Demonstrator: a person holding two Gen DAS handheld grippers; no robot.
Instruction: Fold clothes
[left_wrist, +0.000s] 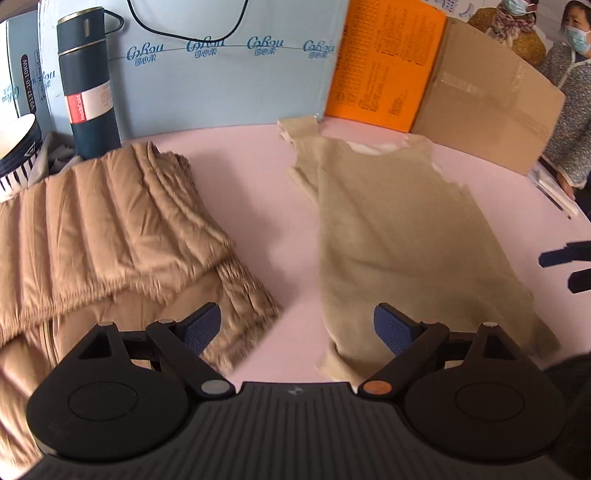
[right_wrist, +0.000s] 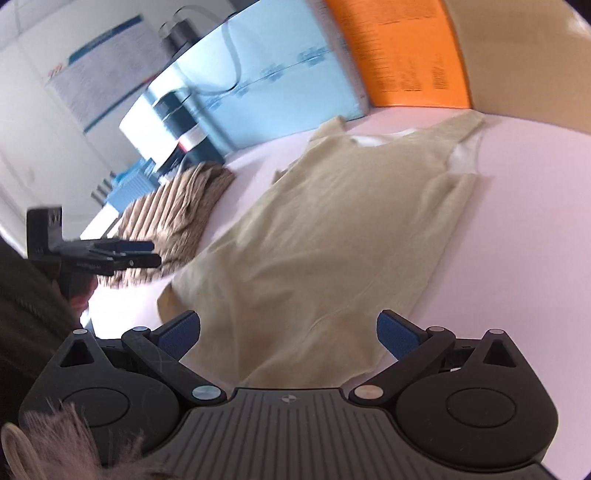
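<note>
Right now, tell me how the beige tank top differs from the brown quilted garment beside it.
The tank top lies spread flat in a single thin layer; the quilted garment is bunched and folded over itself. The tank top is pale beige and smooth, the quilted garment darker tan with padded ridges. Both rest on the pink table, ungripped.

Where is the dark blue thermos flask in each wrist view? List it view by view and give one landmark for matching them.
Left wrist view: the thermos flask stands upright at upper left, behind the folded brown garment.
Right wrist view: the thermos flask shows blurred and tilted at upper left, beyond the same brown garment.
Shared landmark: the orange sheet behind the beige tank top.
</note>
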